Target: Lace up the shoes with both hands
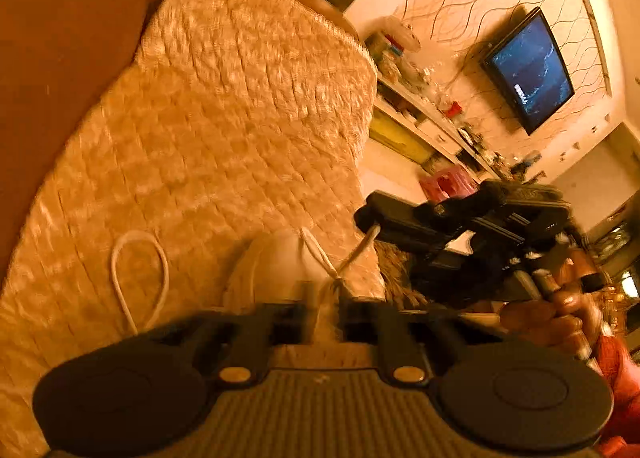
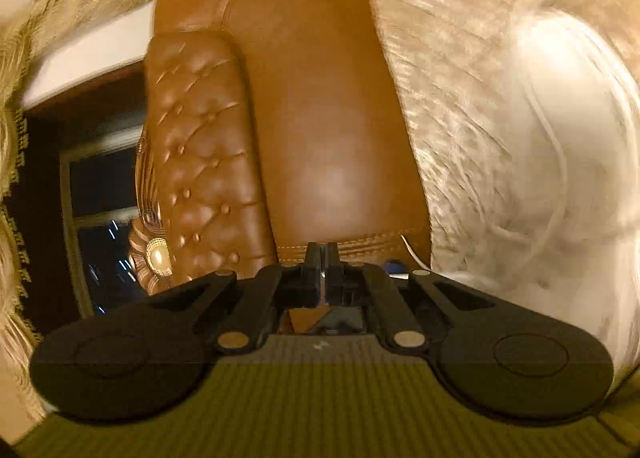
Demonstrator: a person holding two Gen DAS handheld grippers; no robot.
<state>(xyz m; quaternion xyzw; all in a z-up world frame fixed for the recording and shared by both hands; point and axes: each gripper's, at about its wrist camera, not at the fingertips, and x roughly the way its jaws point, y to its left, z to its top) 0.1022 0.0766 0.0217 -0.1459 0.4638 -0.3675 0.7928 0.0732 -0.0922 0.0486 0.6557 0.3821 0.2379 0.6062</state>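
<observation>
At lower centre, left gripper point(image 1: 324, 314) and right gripper point(image 1: 370, 223) each pinched white lace point(image 1: 320, 254) above the white shoe point(image 1: 276, 270), knot unfinished.

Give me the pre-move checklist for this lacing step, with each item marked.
1. Right gripper jaws shut on the lace strand: ok.
2. Left gripper jaws shut: ok.
3. Lace caught in the left jaws: cannot tell, blurred.
4. Shoe resting on the sofa cover: ok.
5. Loose lace loop lying free on the cover, clear of both grippers: ok.
6. Sharp view of the eyelets: not ok, both views are smeared.
</observation>
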